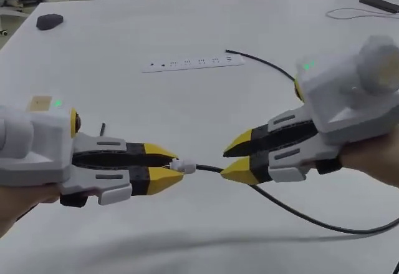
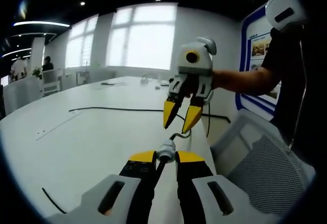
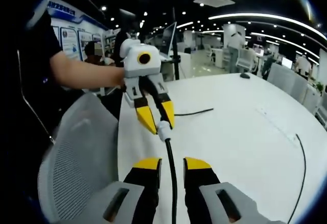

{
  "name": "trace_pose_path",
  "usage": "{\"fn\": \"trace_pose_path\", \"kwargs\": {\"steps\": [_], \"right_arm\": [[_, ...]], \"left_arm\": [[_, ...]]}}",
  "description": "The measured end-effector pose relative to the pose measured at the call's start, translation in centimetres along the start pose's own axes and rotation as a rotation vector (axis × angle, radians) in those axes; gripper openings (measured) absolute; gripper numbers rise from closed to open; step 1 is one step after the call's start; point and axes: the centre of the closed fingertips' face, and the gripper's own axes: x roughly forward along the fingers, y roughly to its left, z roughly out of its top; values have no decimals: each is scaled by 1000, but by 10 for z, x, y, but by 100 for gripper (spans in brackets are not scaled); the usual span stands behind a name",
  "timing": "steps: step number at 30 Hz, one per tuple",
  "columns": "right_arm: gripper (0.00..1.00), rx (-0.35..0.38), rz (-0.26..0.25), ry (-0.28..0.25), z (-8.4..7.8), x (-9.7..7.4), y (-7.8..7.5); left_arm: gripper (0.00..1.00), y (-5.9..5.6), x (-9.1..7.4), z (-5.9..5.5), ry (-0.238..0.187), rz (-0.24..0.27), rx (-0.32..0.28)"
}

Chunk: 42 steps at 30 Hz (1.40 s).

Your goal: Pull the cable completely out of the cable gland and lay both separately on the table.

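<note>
The left gripper [image 1: 176, 165] is clenched on the cable gland [image 1: 184, 166], the little white fitting pinched right at its yellow tips and held clear above the desk [image 1: 124, 99]. Just to the right of the gland, the right gripper [image 1: 234, 156] faces it with its jaws parted. They stand astride the black cable [image 1: 293, 212] without pinching it, as the right gripper view shows with a gap on either side. From the gland the cable runs out between those jaws, sags down to the desk and trails away to the right.

The gland looks small, hard and light, probably smooth plastic, so a hold that far out on the tips could let it twist or pop free. The cable looks limp with a rubbery jacket. I'd expect it to stretch and bow if taken far from the gland, so the best grip seems to be close beside the gland, pulling straight along its axis. The gland's seal may resist before it lets go.
</note>
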Motion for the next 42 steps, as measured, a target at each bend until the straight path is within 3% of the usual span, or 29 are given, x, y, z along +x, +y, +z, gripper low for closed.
{"fn": "trace_pose_path", "kwargs": {"steps": [8,21,26,34,38,42], "right_arm": [[5,-38,22,27,-5,16,6],[0,-75,32,28,-4,18,10],[0,-78,10,33,-5,15,8],[0,-43,-66,71,-30,-15,-11],[0,-11,-137,133,-61,-41,-28],[0,27,-213,148,-82,-62,-45]], "left_arm": [[15,-7,7,0,13,-27,12],[15,-9,12,-2,15,-41,19],[15,-8,11,0,9,-37,26],[15,1,1,2,-7,-7,24],[15,6,-6,0,5,11,31],[15,10,-16,-2,-3,22,12]]}}
